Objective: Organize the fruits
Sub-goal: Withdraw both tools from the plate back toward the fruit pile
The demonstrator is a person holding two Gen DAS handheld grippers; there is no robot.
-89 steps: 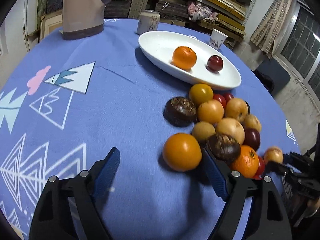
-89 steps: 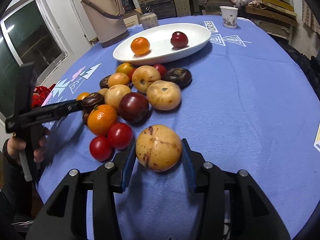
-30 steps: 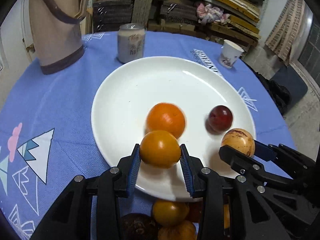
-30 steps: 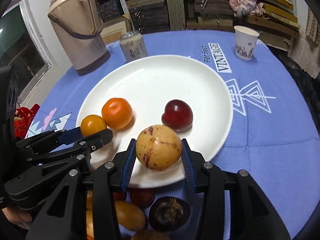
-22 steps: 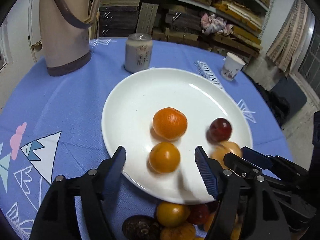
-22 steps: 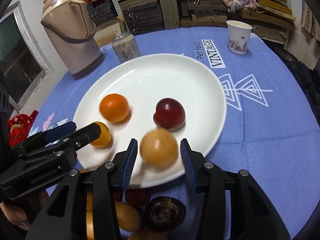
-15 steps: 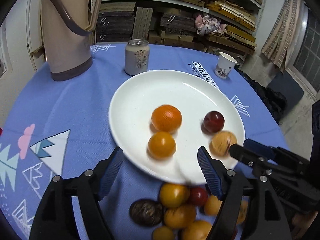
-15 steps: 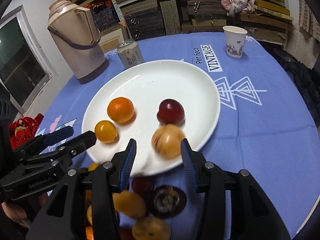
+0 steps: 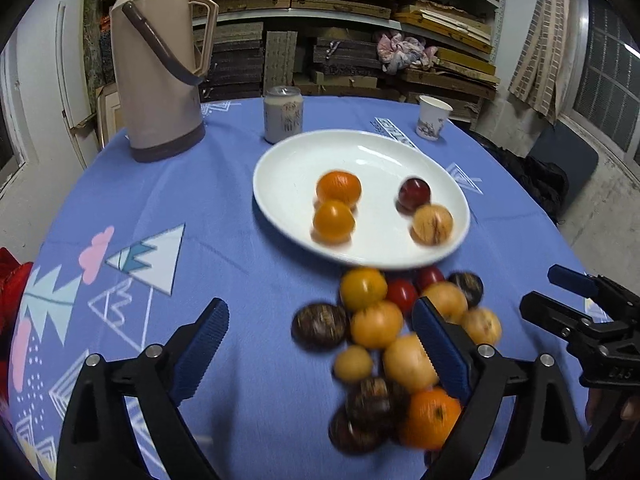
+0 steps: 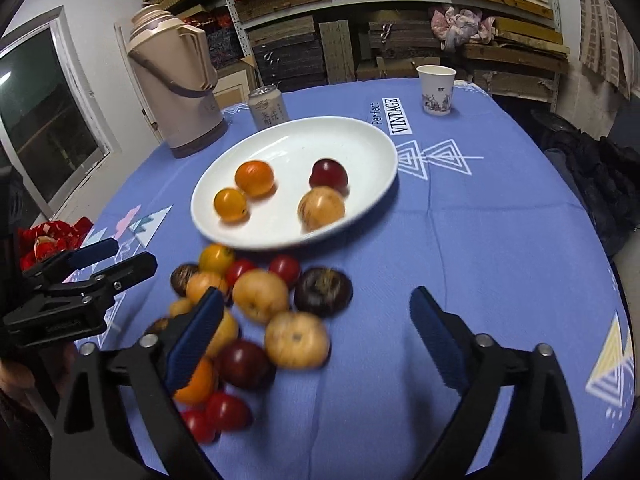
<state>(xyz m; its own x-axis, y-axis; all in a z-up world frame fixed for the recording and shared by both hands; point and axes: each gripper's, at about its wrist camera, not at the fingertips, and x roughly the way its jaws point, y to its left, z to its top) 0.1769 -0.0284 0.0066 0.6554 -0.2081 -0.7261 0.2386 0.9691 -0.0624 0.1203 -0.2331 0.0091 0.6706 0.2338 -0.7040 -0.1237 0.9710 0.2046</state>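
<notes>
fruits: a loose pile of round orange, yellow, red and dark brown fruits (image 10: 256, 320) lies on the blue tablecloth (image 10: 500, 240), just off the near rim of the white oval plate (image 10: 360, 136); four fruits sit on the plate.
step: both drops look done; another pickup is due.
left gripper (image 9: 320, 336): jaws just opened wide, empty, its right finger over the pile.
right gripper (image 10: 316, 324): jaws just opened, empty, pale yellow fruit (image 10: 297, 339) between them, untouched.
next: judged, close on one fruit without scattering neighbours.
</notes>
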